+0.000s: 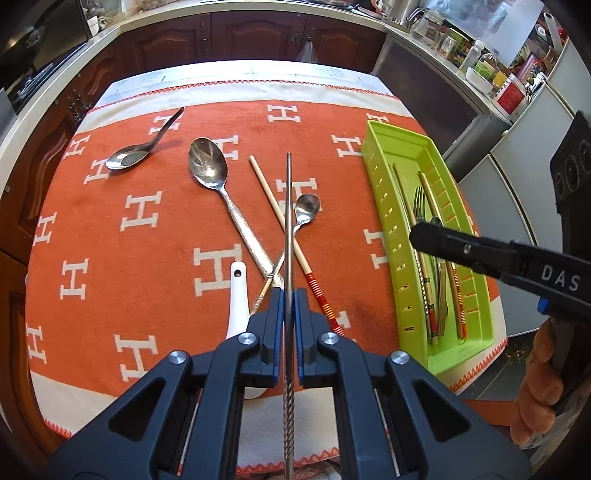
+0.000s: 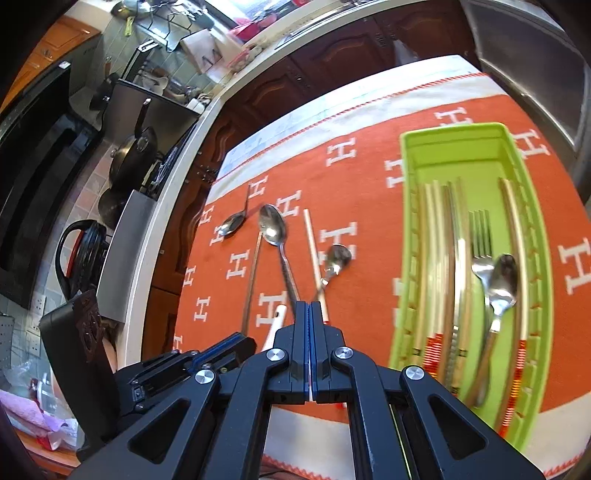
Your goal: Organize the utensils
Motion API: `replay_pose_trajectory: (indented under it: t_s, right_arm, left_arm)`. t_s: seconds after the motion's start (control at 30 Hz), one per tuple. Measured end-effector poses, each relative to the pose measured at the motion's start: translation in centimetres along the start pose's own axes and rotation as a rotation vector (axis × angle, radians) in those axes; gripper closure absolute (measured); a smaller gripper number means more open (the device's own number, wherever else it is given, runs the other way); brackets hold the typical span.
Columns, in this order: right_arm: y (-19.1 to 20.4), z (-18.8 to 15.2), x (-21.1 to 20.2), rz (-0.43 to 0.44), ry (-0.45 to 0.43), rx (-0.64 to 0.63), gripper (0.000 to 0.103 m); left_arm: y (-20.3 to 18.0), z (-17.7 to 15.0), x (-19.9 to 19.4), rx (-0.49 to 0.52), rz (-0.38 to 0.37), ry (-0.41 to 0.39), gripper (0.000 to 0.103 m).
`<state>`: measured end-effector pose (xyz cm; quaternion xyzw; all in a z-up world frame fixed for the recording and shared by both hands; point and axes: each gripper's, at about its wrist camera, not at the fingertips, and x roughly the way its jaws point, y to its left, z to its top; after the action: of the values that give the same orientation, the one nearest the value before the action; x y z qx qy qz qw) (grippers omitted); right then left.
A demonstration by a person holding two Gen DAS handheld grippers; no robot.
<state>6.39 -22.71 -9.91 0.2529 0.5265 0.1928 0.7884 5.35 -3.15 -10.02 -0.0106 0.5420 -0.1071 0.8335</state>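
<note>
My left gripper (image 1: 289,295) is shut on a twisted-handle metal chopstick (image 1: 289,221) and holds it above the orange cloth. The same chopstick (image 2: 253,280) shows in the right wrist view beside the left gripper (image 2: 221,354). On the cloth lie a large spoon (image 1: 207,162), a small spoon (image 1: 308,205), a curved spoon (image 1: 129,158), a white ceramic spoon (image 1: 236,295) and a wooden chopstick (image 1: 273,199). The green tray (image 1: 388,206) on the right holds a fork (image 2: 480,240), a spoon (image 2: 502,277) and several chopsticks. My right gripper (image 2: 309,306) is shut and empty, hovering beside the tray (image 2: 454,129).
The table's cloth (image 1: 110,229) has white borders near its edges. Dark wood cabinets (image 1: 258,33) stand behind the table. A counter with jars and bottles (image 1: 480,62) runs along the right. A stove with pans (image 2: 133,158) lies left of the table. A hand (image 1: 543,376) holds the right gripper.
</note>
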Motion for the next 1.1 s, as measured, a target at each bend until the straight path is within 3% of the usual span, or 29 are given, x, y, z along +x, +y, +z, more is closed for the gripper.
replay_pose_trajectory:
  t_s: [0.17, 0.67, 0.93, 1.1]
  right_arm:
    - [-0.7, -0.1, 0.8, 0.012, 0.039, 0.018, 0.103]
    - [1.6, 1.1, 11.1, -0.008, 0.214, 0.096, 0.094]
    - [1.8, 1.8, 15.6, -0.117, 0.231, 0.137, 0.086]
    - [3.5, 2.2, 17.1, -0.208, 0.194, 0.074, 0.086]
  left_arm:
    - [1.0, 0.1, -0.4, -0.028, 0.006, -0.006, 0.1]
    - [6.3, -0.4, 0.2, -0.132, 0.0, 0.004, 0.1]
    - [7.6, -0.6, 0.8, -0.149, -0.025, 0.001, 0.1]
    - [8.5, -0.7, 1.2, -0.163, -0.038, 0.003, 0.1]
